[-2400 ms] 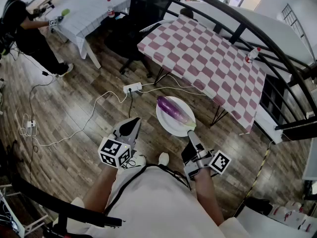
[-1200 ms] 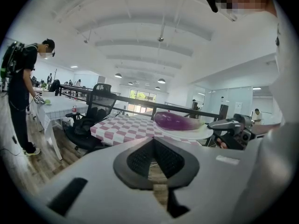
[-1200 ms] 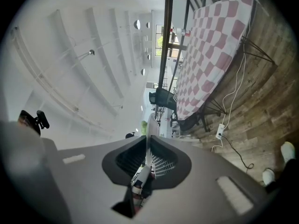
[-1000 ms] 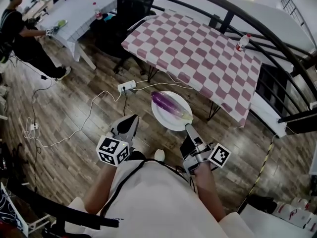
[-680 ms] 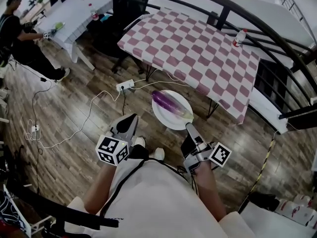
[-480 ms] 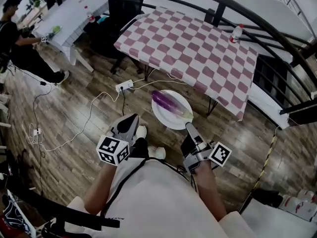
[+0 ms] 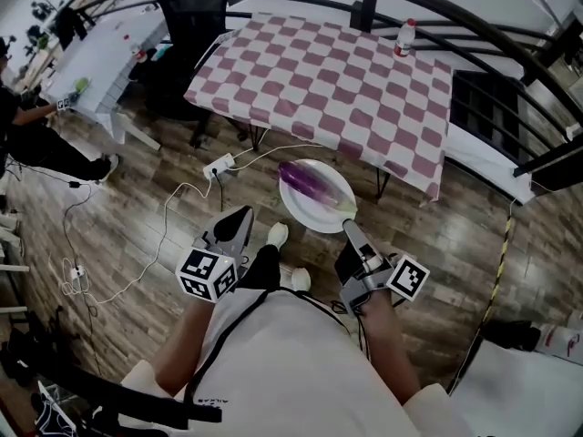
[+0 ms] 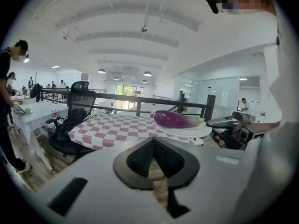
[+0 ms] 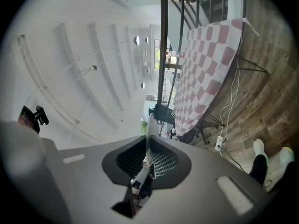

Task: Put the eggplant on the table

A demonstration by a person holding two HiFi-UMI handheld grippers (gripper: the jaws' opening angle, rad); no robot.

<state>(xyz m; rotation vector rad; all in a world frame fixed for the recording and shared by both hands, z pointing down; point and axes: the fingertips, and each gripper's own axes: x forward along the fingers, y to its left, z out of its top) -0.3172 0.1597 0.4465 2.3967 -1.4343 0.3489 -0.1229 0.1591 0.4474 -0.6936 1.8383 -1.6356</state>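
Has drawn much nearer to the table draped in a pink-and-white chequered cloth [image 7: 319,71]: well apart from the round white plate [image 7: 330,221] a couple of seconds ago, with its near edge now just beside the plate's far rim. Still carries the long glossy purple eggplant [image 7: 306,182] lying on that plate, above the wooden plank floor [image 7: 137,208], pale stalk end toward the right gripper [image 7: 349,230]. Keeps the right gripper clamped on the plate's near rim, visible edge-on as a thin white sliver between the pads in the right gripper view. Holds the left gripper [image 7: 239,221] closed on nothing, low beside the plate. Judging by this, nearly done carrying, with the setting-down not yet begun. Cannot tell whether the far rim already overhangs the tabletop or stops short. Shows no eggplant in the right gripper view; hides both forearms partly behind the torso.
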